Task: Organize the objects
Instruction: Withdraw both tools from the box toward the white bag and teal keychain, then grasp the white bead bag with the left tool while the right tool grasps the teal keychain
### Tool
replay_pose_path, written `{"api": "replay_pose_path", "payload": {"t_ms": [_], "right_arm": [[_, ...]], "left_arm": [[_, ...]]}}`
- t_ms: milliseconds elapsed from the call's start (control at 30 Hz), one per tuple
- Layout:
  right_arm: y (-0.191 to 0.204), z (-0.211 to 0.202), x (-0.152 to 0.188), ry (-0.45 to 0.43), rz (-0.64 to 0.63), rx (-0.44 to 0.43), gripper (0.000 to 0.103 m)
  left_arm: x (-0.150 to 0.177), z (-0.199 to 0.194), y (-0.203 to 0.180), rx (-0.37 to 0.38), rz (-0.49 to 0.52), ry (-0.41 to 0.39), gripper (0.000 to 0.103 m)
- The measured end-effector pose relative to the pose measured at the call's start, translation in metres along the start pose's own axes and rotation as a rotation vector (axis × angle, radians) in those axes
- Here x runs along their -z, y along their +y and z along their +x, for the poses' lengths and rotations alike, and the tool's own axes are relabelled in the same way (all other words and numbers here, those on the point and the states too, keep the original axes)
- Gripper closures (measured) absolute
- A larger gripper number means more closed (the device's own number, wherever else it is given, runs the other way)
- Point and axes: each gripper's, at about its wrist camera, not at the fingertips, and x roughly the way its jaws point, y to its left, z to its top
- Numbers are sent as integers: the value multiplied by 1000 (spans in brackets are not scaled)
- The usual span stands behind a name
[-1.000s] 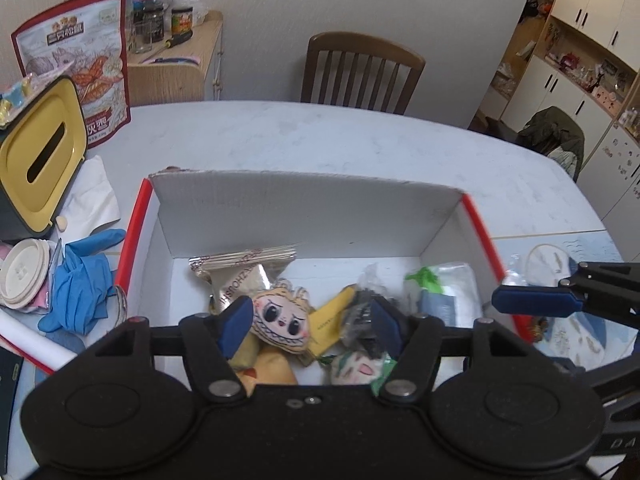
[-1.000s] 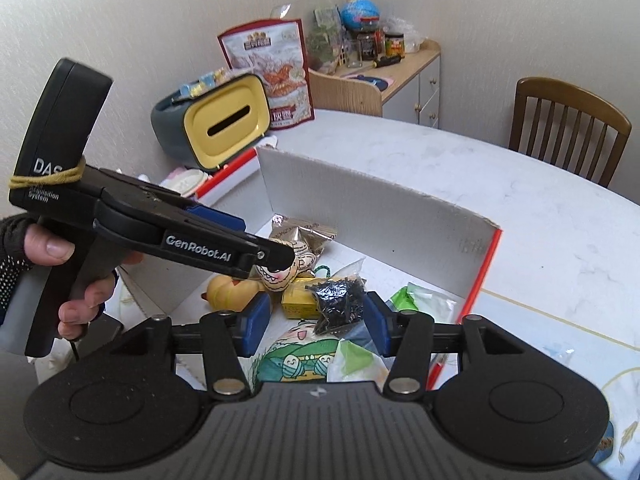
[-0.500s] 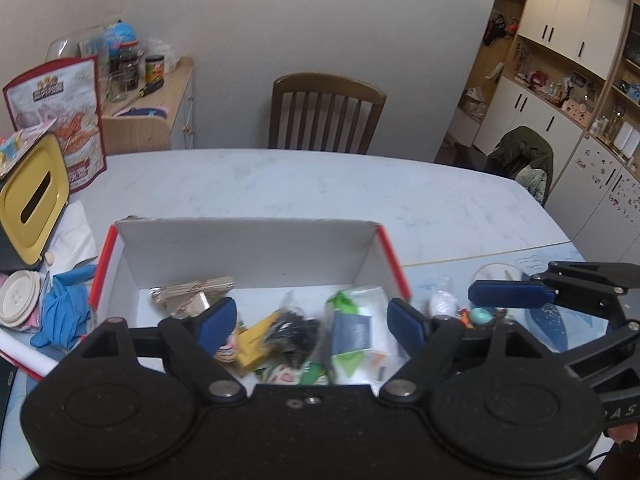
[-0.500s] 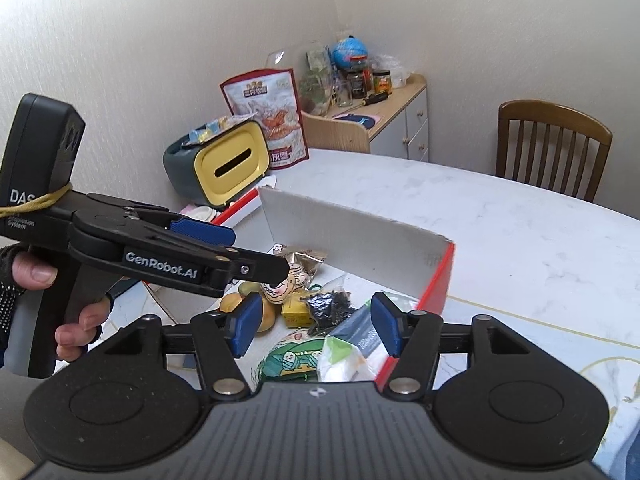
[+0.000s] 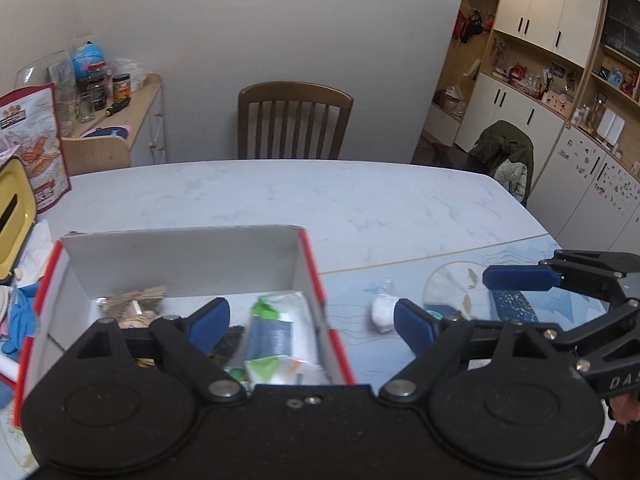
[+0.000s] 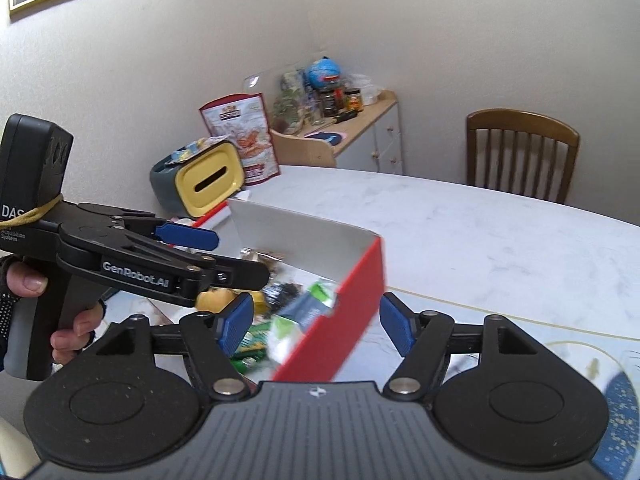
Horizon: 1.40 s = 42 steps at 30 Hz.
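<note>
On counter (image 5: 360, 200): red-edged box (image 5: 308, 264) of packets; white wrapped item (image 5: 382, 312) beside it. Left claw (image 5: 310, 320), right claw (image 6: 316, 320): both spread apart, empty.

Left wrist view: sits just behind and above the left gripper (image 5: 310, 322), facing forward and slightly down across the box (image 5: 180, 256) toward the chair (image 5: 294, 120). The box lies close below the lens, left of centre; cabinets fill the far right. The right gripper (image 5: 532, 280) enters at the right edge. Right wrist view: same mounting behind the right gripper (image 6: 316, 322), looking over the red corner of the box (image 6: 356, 280), with the chair (image 6: 522, 154) beyond it to the right. The left gripper (image 6: 224, 258) shows side-on, left of the box. Shared: box, chair, table (image 5: 360, 200), side cabinet beyond the box.
</note>
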Motion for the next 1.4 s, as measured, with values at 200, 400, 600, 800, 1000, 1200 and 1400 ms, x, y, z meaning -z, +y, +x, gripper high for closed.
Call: {"api": "replay_pose_path", "payload": {"t_ms": [200, 400, 600, 800, 1000, 1200, 1400], "right_arm": [[-36, -20, 16, 4, 37, 41, 32], [-64, -35, 33, 14, 43, 82, 28], [-86, -43, 48, 29, 38, 108, 22], [-107, -40, 59, 59, 44, 130, 22], [-127, -29, 69, 106, 41, 128, 22], [-139, -17, 73, 140, 17, 103, 22], [-144, 0, 76, 175, -36, 71, 22]], "left_arm": [[1, 8, -28, 11, 24, 1, 9], [0, 18, -51, 5, 27, -3, 1], [0, 33, -72, -29, 42, 18, 0], [-4, 56, -90, -64, 64, 33, 0], [-5, 85, -106, -86, 99, 61, 0], [-1, 118, -120, -96, 113, 108, 1], [3, 147, -118, -122, 86, 148, 1]]}}
